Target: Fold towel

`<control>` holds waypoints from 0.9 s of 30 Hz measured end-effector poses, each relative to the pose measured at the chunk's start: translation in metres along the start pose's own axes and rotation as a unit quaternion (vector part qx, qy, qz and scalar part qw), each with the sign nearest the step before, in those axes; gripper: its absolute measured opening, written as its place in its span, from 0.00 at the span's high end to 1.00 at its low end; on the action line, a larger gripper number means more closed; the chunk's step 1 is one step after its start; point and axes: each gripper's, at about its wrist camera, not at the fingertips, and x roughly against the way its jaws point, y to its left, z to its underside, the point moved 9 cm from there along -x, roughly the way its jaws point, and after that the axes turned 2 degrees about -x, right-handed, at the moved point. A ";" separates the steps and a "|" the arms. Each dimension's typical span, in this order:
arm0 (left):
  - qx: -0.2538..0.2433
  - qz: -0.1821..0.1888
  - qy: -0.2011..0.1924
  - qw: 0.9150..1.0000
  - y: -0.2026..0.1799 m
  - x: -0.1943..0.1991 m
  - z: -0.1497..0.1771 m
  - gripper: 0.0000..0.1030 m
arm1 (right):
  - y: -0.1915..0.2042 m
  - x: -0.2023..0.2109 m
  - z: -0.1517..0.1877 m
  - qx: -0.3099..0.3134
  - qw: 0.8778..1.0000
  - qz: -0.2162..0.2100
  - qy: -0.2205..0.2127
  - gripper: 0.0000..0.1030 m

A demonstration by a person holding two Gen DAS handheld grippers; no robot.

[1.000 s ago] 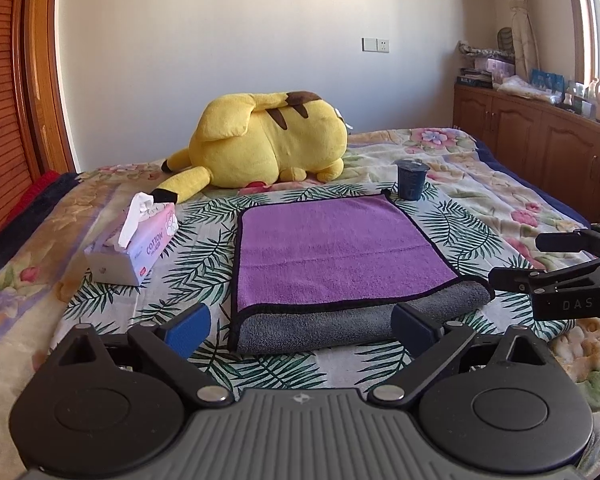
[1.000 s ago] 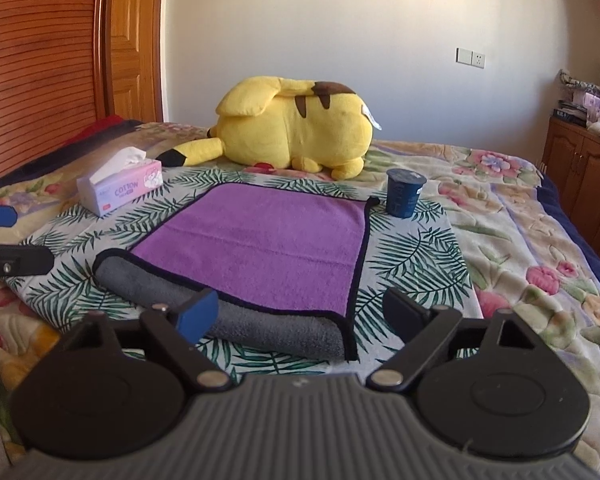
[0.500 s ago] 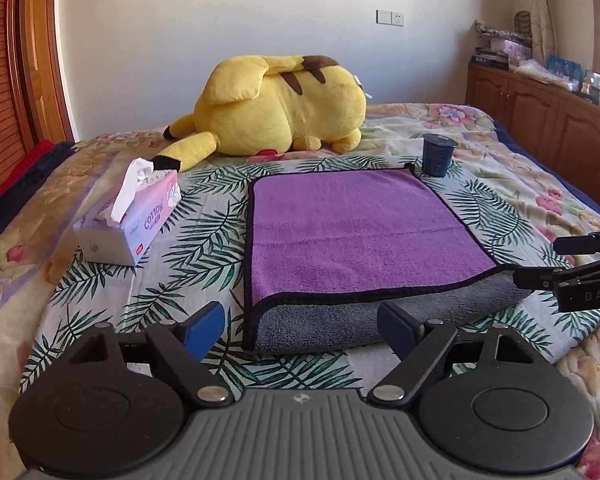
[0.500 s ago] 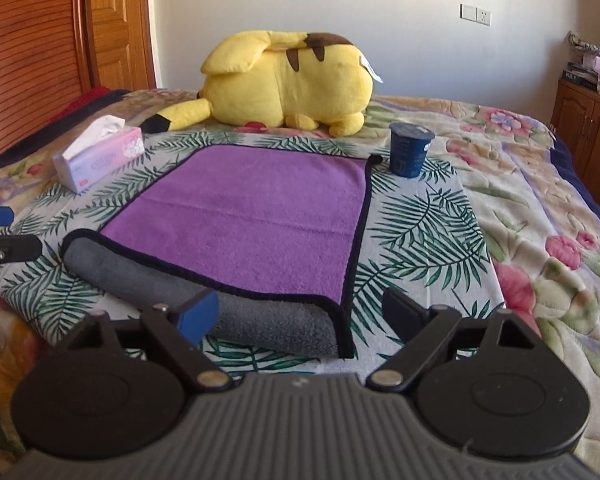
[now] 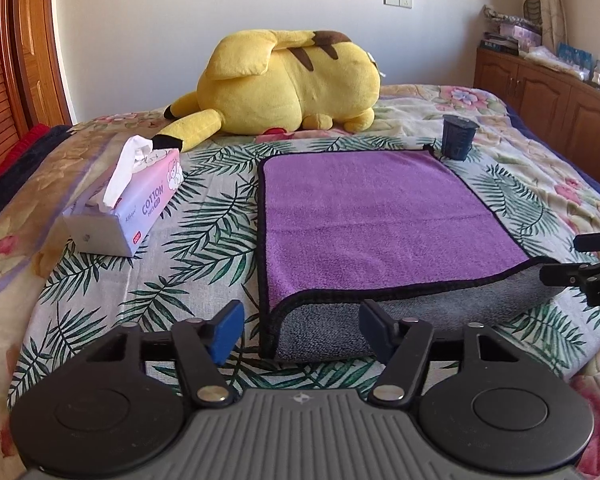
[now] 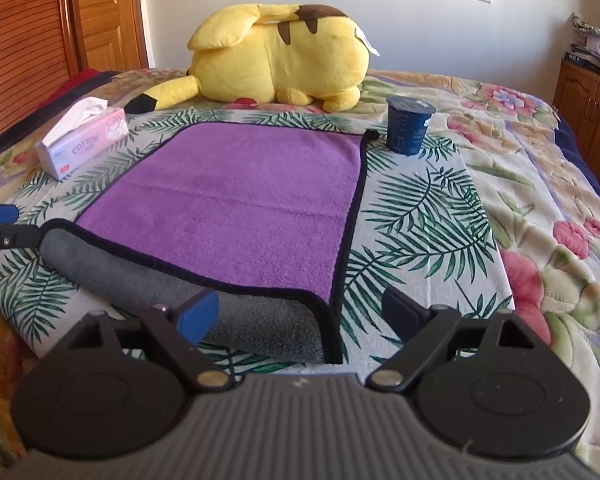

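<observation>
A purple towel (image 5: 372,220) with black trim lies flat on the bed, its near edge turned over to show the grey underside (image 5: 400,316); it also shows in the right wrist view (image 6: 240,208). My left gripper (image 5: 300,330) is open and empty, its jaws on either side of the towel's near left corner. My right gripper (image 6: 296,312) is open and empty around the towel's near right corner. The right gripper's fingers (image 5: 580,272) show at the right edge of the left wrist view, and the left gripper's fingers (image 6: 0,224) at the left edge of the right wrist view.
A yellow plush toy (image 5: 288,84) lies behind the towel. A tissue box (image 5: 128,204) sits to the left, a dark blue cup (image 5: 458,136) at the towel's far right corner. Wooden cabinets (image 5: 548,96) stand on the right, a wooden door (image 6: 104,16) on the left.
Both grippers have moved forward and lower toward the towel's near corners. The towel has not moved.
</observation>
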 end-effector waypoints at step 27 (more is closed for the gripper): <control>0.018 0.018 0.042 0.999 0.006 -0.025 0.019 0.84 | -0.002 -0.018 0.011 -0.009 0.998 -0.043 0.055 0.48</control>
